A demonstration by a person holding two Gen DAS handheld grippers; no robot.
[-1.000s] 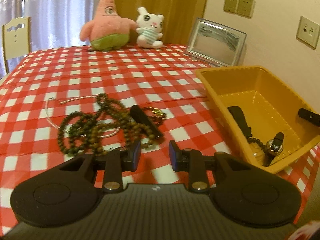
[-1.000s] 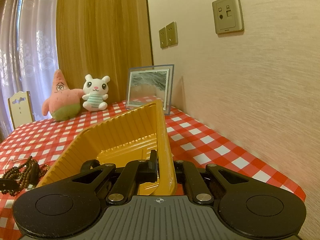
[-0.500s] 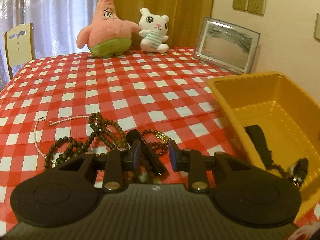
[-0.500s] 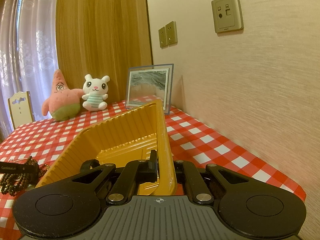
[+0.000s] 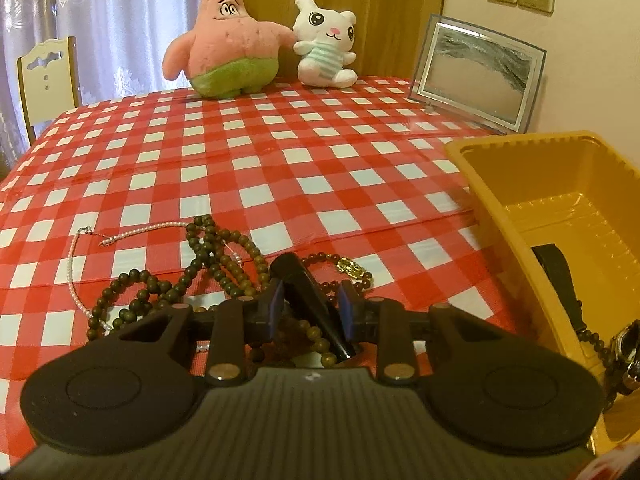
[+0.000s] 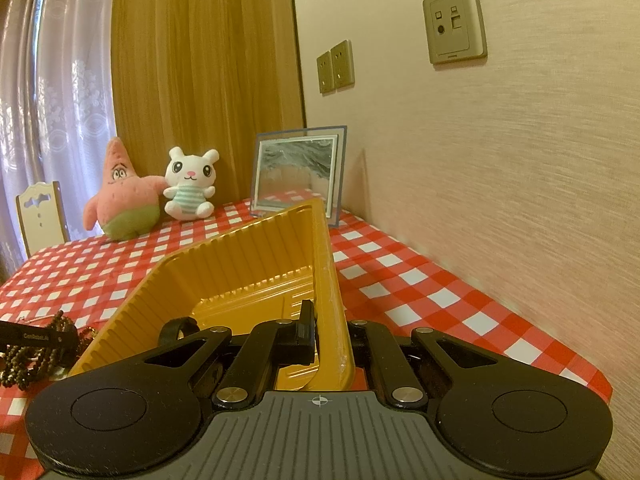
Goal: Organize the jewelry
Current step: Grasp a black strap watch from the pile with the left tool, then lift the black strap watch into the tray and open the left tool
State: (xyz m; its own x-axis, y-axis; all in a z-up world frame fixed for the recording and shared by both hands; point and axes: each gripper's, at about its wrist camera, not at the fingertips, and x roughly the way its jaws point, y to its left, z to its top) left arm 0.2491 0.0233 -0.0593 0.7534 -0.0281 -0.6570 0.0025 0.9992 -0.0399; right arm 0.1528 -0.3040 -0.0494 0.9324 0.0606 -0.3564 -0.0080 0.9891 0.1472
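Note:
A heap of dark bead strings [image 5: 208, 272] lies on the checked tablecloth with a thin pink bead necklace [image 5: 80, 264], a gold-charm bracelet [image 5: 352, 268] and a black strap [image 5: 312, 304]. My left gripper [image 5: 311, 310] is open, low over the heap, its pads either side of the black strap. The yellow tray [image 5: 496, 200] to the right holds a black band [image 5: 560, 280] and a watch [image 5: 628, 352]. My right gripper [image 6: 330, 334] is shut on the yellow tray's rim [image 6: 332, 280]. The heap also shows in the right wrist view [image 6: 32, 352].
A pink starfish plush [image 5: 224, 48], a white bunny plush [image 5: 326, 44] and a glass picture frame [image 5: 476, 76] stand at the table's far edge. A chair [image 5: 44, 80] is at the far left. The wall runs close along the right.
My left gripper has come forward and down onto the bead heap, so the black strap now lies between its open pads. The right gripper has stayed on the tray rim.

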